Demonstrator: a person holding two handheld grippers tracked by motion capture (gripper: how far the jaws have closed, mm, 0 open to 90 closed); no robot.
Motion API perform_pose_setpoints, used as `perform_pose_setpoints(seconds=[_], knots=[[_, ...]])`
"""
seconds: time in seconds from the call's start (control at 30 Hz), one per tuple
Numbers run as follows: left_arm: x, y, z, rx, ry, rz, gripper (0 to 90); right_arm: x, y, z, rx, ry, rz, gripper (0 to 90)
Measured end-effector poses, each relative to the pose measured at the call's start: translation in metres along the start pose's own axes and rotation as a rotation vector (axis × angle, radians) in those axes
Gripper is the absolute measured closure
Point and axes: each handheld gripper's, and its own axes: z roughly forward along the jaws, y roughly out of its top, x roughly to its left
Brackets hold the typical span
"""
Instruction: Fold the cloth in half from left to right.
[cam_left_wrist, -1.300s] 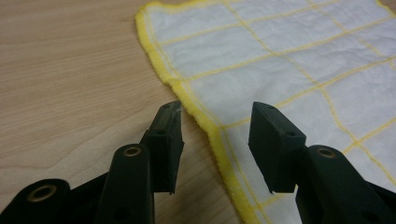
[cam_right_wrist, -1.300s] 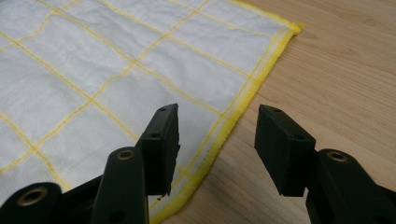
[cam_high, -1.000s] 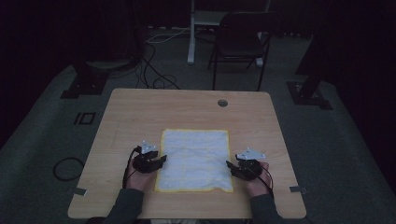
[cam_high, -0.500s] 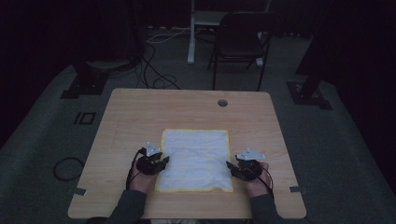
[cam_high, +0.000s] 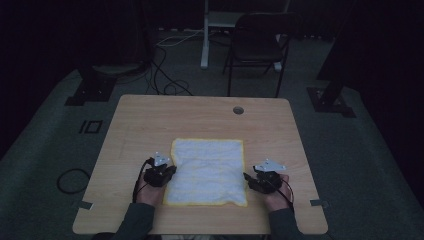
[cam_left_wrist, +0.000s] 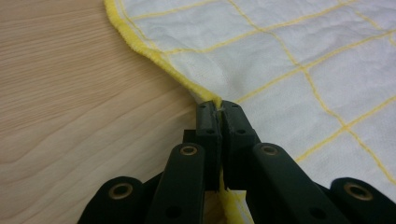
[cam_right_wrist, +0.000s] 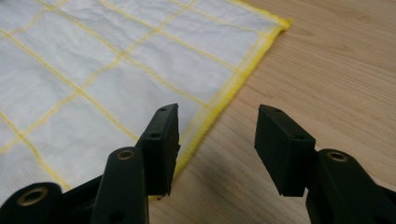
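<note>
While cloth lies flat, long axis away from person: left gripper pinches hem; right gripper agape.

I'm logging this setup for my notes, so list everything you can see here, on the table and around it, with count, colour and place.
cloth: one, white with yellow grid lines and yellow hem, flat on the near middle of the table
table: one, light wood, centre of the high view, with a round hole near its far edge
chair: one, dark, on the floor beyond the table
post: one, white, on the floor left of the chair
cables: several, dark, on the grey floor beyond the table
cable loop: one, dark, on the floor left of the table
left gripper: one, black, pinching the cloth's left hem
right gripper: one, black, jaws apart at the cloth's right hem
hands: two, at the near table edge
</note>
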Motion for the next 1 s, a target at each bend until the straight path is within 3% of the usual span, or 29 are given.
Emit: perform_pose_setpoints(seconds=[0.17,0.2,0.37,0.5,0.67,1.0], knots=[[0.007,-0.001,-0.003,0.005,0.021,-0.014,88.2,-0.001,0.0,0.0,-0.002,0.002,0.001,49.4],[0.014,-0.002,-0.005,0.007,0.032,-0.038,88.4,-0.001,-0.001,0.0,-0.001,0.002,0.003,49.4],[0.017,-0.002,-0.008,-0.002,0.017,-0.05,88.5,-0.002,-0.001,-0.001,-0.001,0.001,0.006,49.3],[0.018,0.001,-0.016,-0.053,-0.031,-0.064,88.5,-0.002,-0.001,-0.001,-0.002,0.002,0.007,49.3],[0.013,0.01,-0.028,-0.126,-0.106,-0.04,88.6,-0.001,-0.001,0.0,0.001,0.002,0.003,49.2],[0.002,0.026,-0.035,-0.184,-0.217,-0.028,88.6,-0.001,-0.001,0.0,0.003,0.001,0.003,49.2]])
